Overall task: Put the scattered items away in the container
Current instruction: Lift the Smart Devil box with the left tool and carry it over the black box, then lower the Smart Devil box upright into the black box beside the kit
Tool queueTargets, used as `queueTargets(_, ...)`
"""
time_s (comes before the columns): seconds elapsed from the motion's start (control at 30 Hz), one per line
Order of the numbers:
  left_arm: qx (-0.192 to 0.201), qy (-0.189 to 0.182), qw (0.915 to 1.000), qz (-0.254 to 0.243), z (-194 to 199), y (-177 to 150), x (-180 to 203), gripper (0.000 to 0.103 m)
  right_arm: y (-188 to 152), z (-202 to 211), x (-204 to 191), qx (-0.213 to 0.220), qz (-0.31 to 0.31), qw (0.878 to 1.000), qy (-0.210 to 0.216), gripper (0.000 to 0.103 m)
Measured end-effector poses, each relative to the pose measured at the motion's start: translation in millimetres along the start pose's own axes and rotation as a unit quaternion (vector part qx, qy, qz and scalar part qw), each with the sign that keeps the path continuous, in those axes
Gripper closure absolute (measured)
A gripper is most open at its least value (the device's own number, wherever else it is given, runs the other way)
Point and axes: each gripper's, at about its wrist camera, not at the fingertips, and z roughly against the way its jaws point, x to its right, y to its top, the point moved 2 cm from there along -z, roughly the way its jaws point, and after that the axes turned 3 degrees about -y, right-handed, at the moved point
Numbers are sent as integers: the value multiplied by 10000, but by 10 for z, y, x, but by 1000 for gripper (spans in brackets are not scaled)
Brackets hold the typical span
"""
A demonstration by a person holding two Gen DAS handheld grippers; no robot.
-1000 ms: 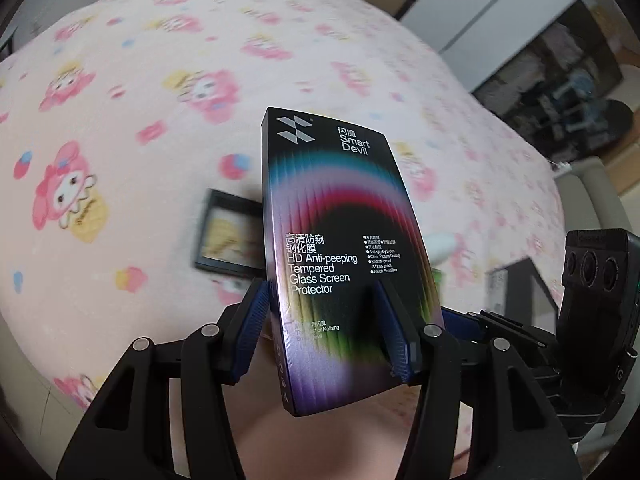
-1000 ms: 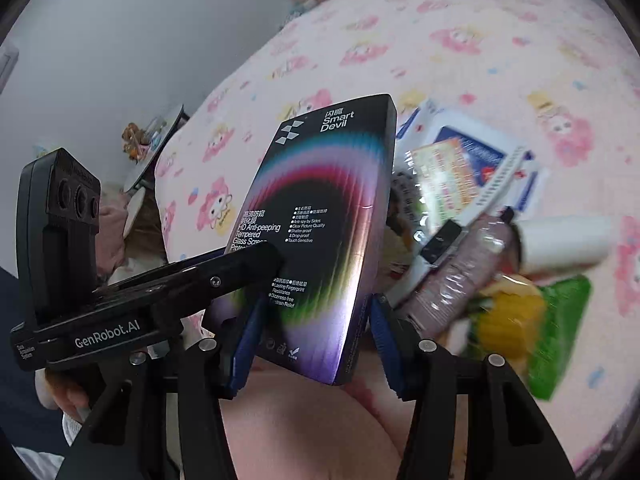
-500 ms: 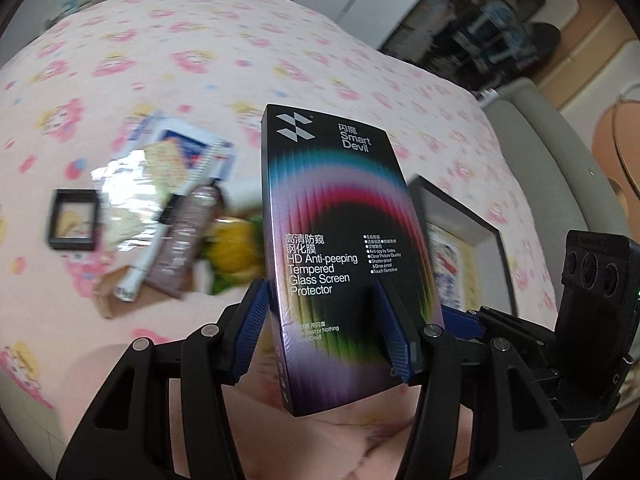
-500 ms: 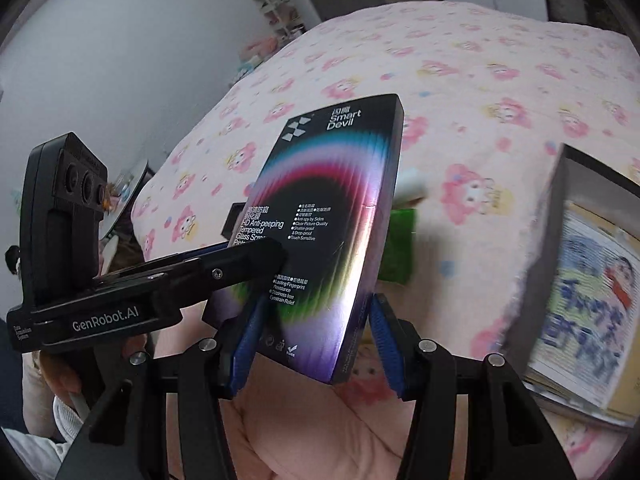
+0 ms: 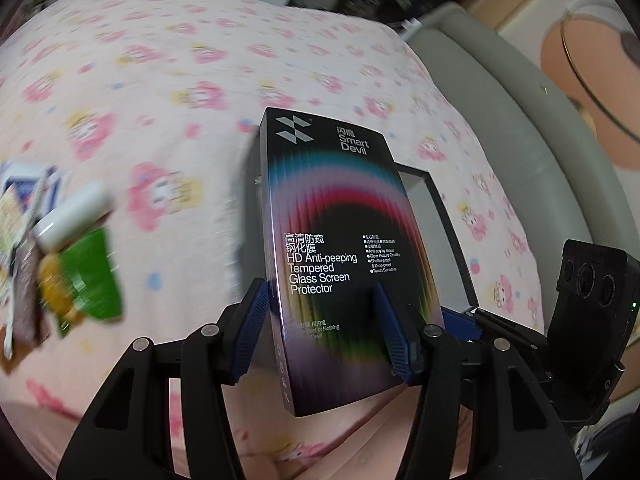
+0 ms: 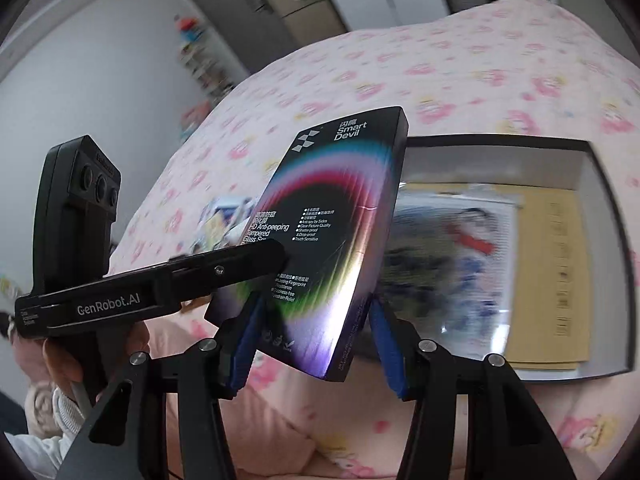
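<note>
two grippers share one load above a pink bedspread (image 5: 168, 80) printed with cartoon figures, which fills most of both views and lies below and ahead of them. just past the right gripper's (image 6: 316, 336) fingers sits the container (image 6: 600, 184), an open black-walled box with a white inside; a brown envelope (image 6: 560, 276) and a blurred printed sheet (image 6: 452, 264) lie flat in it. in the left wrist view only a corner of that box shows, behind and right of the load. the screen protector box (image 5: 340, 248), black with a rainbow arc, stands upright between the left gripper's (image 5: 324, 328) blue pads, which are clamped on its lower sides. the right gripper is clamped on the same box by its lower edges, tilted toward the left gripper, whose black body crosses the box's near face. off to the left of the left gripper, well apart, lie blurred scattered items: a green packet (image 5: 92, 276), a white tube (image 5: 72, 220) and other packets too smeared to tell.
</note>
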Motion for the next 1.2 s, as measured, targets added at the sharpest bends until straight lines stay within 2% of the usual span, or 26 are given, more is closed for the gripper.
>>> queueTargets(0.23,-607,277,9974,-288,-741,108,330,47,-11,-99,761,-13,-893,9959,-170,54)
queueTargets(0.37,-865,251,9958,-139,-1033,109,310,47,-53,-230,1012,-180,-1297,9910,-285,54)
queueTargets(0.43,-962,214,9951,-24,-1130,103,276,47,-45,-251,1040,-114,-1307,9901,-506,54)
queueTargets(0.57,-1079,420,9933,-60,-1271,43,253,49,-42,-395,1006,-283,-1093,9882,-1040,54)
queueTargets(0.63,-1117,516,9923,-113,-1313,17,254,50,-37,-452,998,-376,-1019,9871,-1174,54)
queueTargets(0.77,-989,579,9934,-58,-1248,36,227,51,-22,-423,1016,-325,-1077,9866,-1180,54)
queueTargets(0.93,-605,909,9940,33,-1118,120,187,57,5,-366,1060,-214,-1277,9852,-1127,54)
queueTargets(1.1,-882,1301,9872,265,-1345,171,195,60,1,-436,940,-371,-1121,9839,-1344,54)
queueTargets(1.2,-1071,1053,9878,404,-1420,121,169,60,-11,-478,960,-412,-980,9833,-1476,54)
